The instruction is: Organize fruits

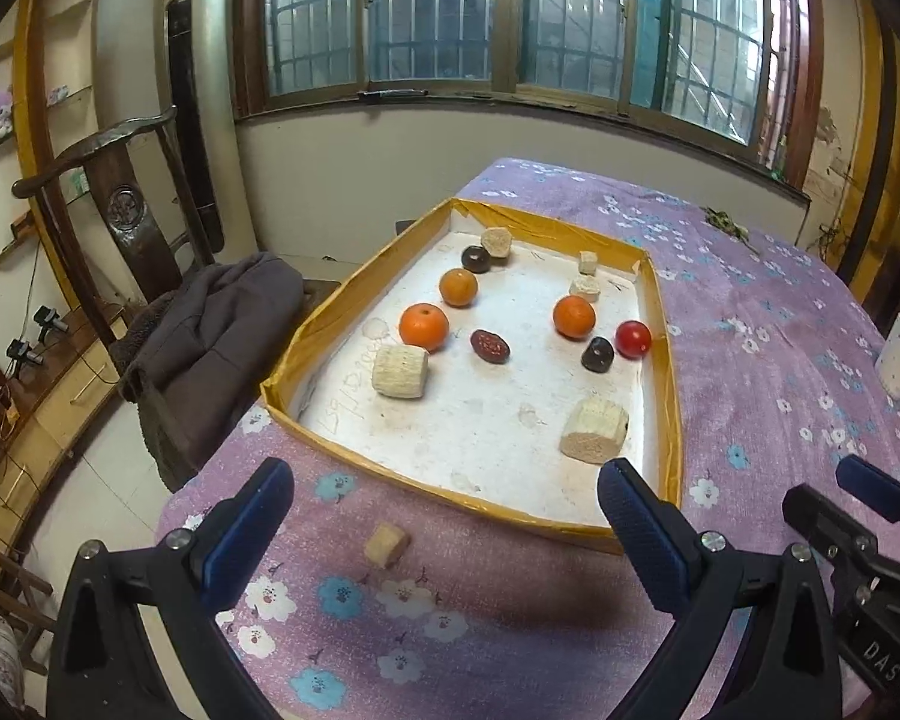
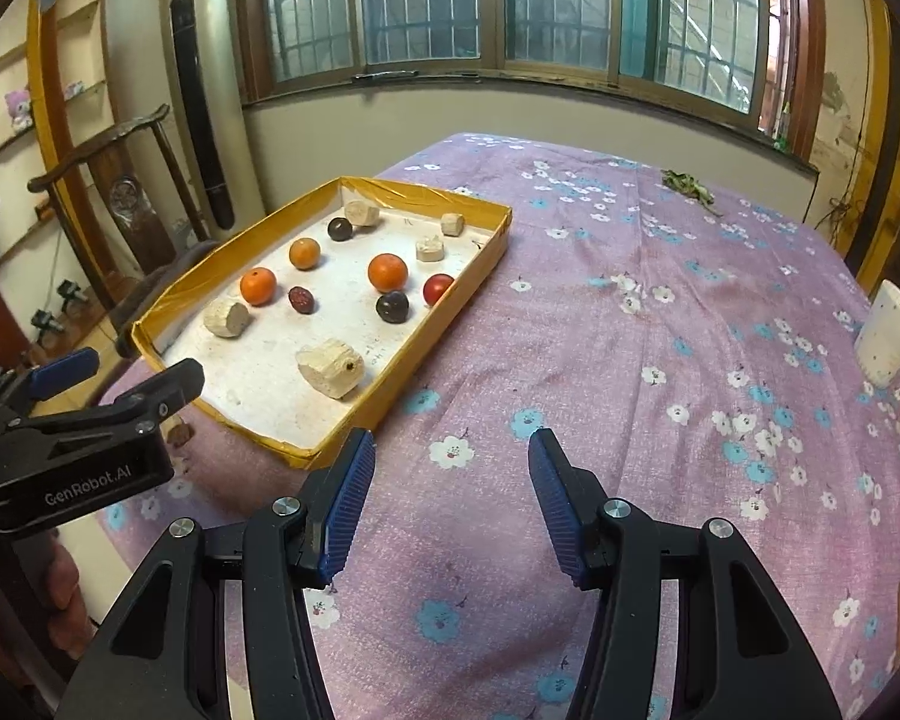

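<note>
Left claw: I had the left gripper hanging over the near edge of the table, its blue pads spread wide and nothing between them.
Right claw: my right gripper hovered over bare cloth to the right of the tray, pads apart and empty.
Tray: the tray, white inside with yellow walls, sat on the left half of the purple flowered tablecloth, its left wall close to the table's left edge.
Fruit: I counted three oranges in the tray, two along the left and one right of the middle, each apart from the others.
Tomato: the red tomato lay just beside the right wall, near a dark plum.
Date: a wrinkled red date rested in the middle, apart from its neighbours.
Far corner: a second dark plum sat just beside a pale chunk at the far left.
Chunks: other pale chunks lay about the tray, the largest near the right wall at the near end.
Outside: one small pale cube lay on the cloth just short of the tray's near wall, between my left pads.
Room: the cloth right of the tray was bare up to a white cup at the right edge.
</note>
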The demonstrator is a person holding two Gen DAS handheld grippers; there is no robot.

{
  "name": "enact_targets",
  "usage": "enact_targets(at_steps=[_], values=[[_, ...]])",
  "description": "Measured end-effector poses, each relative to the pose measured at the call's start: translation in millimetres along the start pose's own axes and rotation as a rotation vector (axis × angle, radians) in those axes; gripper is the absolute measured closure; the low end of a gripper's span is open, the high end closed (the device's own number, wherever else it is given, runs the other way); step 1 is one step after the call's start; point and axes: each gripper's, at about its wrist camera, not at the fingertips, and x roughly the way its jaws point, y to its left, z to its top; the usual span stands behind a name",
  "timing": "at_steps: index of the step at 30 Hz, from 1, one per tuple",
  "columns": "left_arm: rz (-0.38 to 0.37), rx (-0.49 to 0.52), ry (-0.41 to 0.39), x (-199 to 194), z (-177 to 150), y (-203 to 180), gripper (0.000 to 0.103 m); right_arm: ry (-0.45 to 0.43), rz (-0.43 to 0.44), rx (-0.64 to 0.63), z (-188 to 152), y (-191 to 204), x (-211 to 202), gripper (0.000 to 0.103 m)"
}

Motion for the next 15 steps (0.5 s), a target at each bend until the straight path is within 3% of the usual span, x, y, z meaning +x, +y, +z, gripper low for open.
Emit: enact_targets(at_steps=[1, 3, 15], values=[[0.017, -0.007, -0.014, -2, 0, 1, 0.0, -0.003, -0.007, -0.003, 0, 1, -1, 0.032], [0.045, -0.007, -0.04, -4, 0, 2, 0.001, -0.032, -0.031, -0.009, -2, 3, -5, 0.014], [0.047, 0.077, -0.059, -10, 2, -5, 0.001, -0.043, -0.073, -0.016, -4, 11, -8, 0.007]])
